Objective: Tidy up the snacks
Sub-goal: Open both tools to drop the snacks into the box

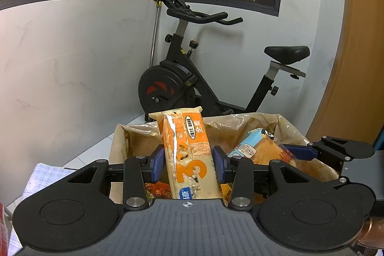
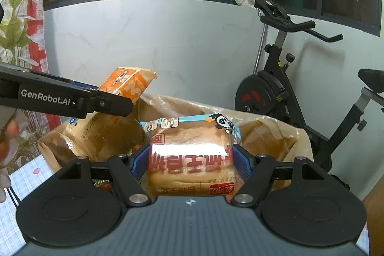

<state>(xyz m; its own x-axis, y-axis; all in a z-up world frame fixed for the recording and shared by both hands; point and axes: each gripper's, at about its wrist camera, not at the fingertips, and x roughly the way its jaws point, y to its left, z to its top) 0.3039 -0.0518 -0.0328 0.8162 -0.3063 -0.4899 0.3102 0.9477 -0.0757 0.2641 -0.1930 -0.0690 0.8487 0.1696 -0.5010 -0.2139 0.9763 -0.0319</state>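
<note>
1. The paper bag [image 2: 268, 136] stands open; a red packet lies at its bottom, the rest is hidden.
2. Right tool [image 2: 190, 160] clamps the bread loaf [image 2: 189, 160] above the bag's mouth: lower it flat.
3. Left tool [image 1: 189, 161] clamps the orange cracker pack [image 1: 189, 155] upright over the bag: slide it along the wall.

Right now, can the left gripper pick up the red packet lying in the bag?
Probably not: the left gripper is already shut on the orange packet, which hangs over the red packet in the bag.

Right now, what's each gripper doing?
Left gripper: shut on the orange snack pack.
Right gripper: shut on the bread pack.
</note>
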